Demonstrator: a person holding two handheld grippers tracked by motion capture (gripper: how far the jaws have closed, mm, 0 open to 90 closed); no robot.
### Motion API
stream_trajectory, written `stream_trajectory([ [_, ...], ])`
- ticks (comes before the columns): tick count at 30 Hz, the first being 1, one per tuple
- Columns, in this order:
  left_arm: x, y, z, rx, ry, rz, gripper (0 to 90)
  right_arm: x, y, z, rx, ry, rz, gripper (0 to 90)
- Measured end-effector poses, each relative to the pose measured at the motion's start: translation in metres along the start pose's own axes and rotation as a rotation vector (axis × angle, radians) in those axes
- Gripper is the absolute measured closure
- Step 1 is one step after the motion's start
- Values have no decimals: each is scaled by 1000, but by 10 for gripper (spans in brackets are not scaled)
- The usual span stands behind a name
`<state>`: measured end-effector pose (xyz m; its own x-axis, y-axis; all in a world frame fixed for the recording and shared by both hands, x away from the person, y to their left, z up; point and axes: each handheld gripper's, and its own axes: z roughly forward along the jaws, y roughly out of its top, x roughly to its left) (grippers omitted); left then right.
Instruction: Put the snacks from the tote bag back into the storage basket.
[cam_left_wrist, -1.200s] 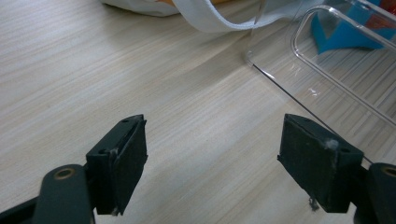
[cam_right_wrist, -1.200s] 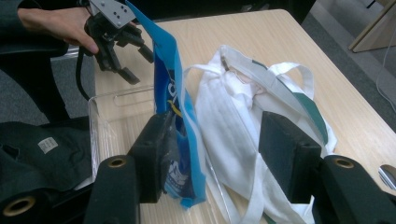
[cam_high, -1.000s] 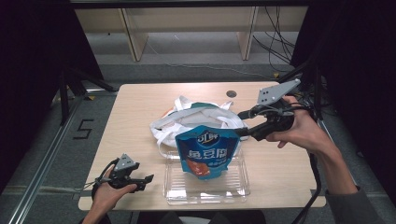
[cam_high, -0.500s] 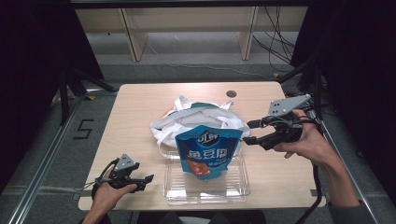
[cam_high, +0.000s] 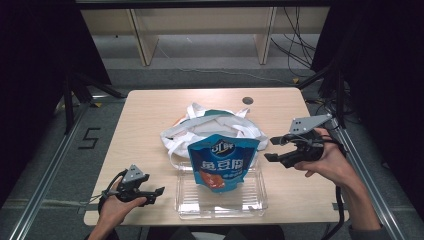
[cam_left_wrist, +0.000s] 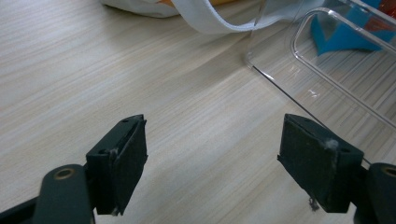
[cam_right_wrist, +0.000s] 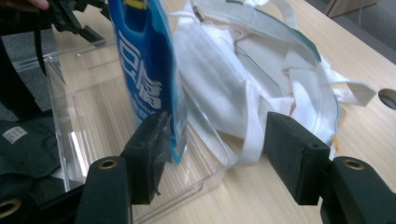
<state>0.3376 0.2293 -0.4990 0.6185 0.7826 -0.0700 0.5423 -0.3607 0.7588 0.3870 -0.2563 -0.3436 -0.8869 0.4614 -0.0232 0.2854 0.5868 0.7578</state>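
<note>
Two grippers on the table, and the right gripper (cam_high: 271, 149) is the busy one: its jaws stand spread with nothing pinched, and they have just been opening a little wider. It sits just off the right edge of the blue snack pouch (cam_high: 223, 161), held in the person's right hand (cam_high: 327, 162). In the right gripper view the pouch's edge (cam_right_wrist: 148, 70) rises just beside one jaw pad, with the white tote bag (cam_right_wrist: 243, 79) showing in the gap between the jaws. The pouch stands upright in the clear plastic tray (cam_high: 220, 207) at the front middle of the wooden table (cam_high: 150, 110), and the tote bag lies crumpled right behind it. Over at the front left corner, the left gripper (cam_high: 159, 191) rests low on the table, jaws wide apart and empty, with the tray's corner (cam_left_wrist: 299, 70) ahead of it.
</note>
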Motion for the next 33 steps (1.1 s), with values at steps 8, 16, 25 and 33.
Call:
stream_trajectory([
  [8,0,-1,0,-3,1,-8,227,-4,-21,13,11,-24,26,406],
  [16,1,0,0,-4,1,-10,227,-4,-33,23,15,-41,41,402],
  [25,1,0,0,-6,2,-5,227,-3,-46,27,12,-48,64,393],
  [33,1,0,0,3,6,-5,227,-2,-71,32,-30,-75,98,391],
])
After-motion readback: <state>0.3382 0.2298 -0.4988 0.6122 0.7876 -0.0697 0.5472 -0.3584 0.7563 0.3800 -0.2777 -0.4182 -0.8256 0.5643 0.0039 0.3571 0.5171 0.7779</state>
